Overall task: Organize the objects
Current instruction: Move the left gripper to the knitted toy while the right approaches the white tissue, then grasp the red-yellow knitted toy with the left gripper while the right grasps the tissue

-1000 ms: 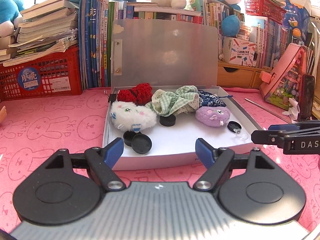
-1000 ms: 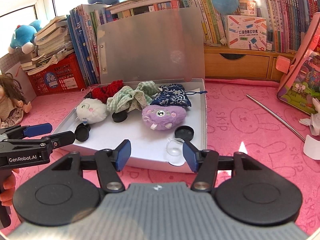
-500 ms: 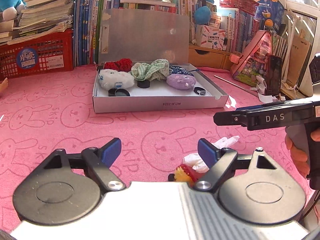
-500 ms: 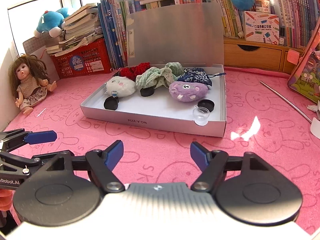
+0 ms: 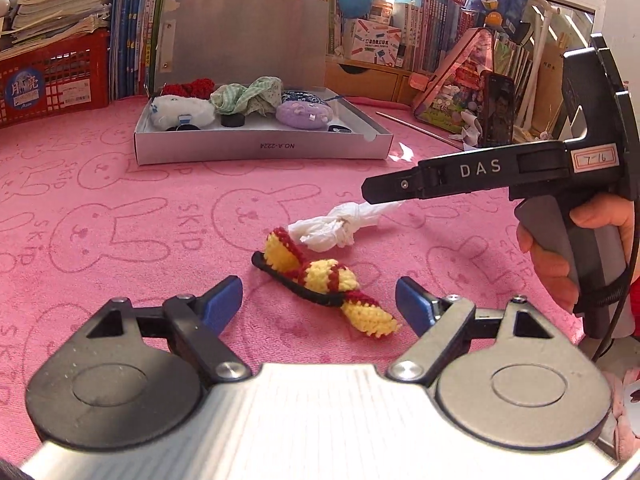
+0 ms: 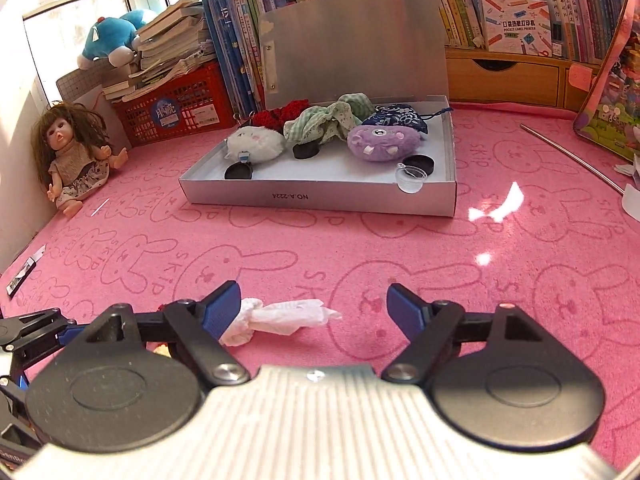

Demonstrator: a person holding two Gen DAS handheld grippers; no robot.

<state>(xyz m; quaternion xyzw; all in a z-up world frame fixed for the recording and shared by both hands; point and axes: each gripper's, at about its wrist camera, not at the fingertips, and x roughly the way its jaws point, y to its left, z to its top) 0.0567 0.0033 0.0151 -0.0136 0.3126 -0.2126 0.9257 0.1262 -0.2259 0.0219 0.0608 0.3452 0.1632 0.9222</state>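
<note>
A yellow and red crocheted toy (image 5: 320, 276) lies on the pink mat just ahead of my open, empty left gripper (image 5: 319, 304). A knotted white tissue (image 5: 340, 226) lies just beyond it; in the right wrist view it (image 6: 280, 318) sits by the left finger of my open, empty right gripper (image 6: 314, 306). The right gripper's fingers (image 5: 384, 192) hover over the tissue's far end. An open white box (image 5: 260, 148) farther back holds plush toys, cloth pouches and black lids; it also shows in the right wrist view (image 6: 320, 196).
A doll (image 6: 72, 160) sits at the far left by the wall. A red basket (image 5: 52, 76) with books, a bookshelf, a wooden drawer unit (image 6: 512, 76) and a pink toy box (image 5: 456, 88) line the back. A metal rod (image 6: 572, 160) lies at right.
Both grippers have pulled back from the box toward the near mat. The crocheted toy and the tissue have come into close view in front of them. Both stay open.
</note>
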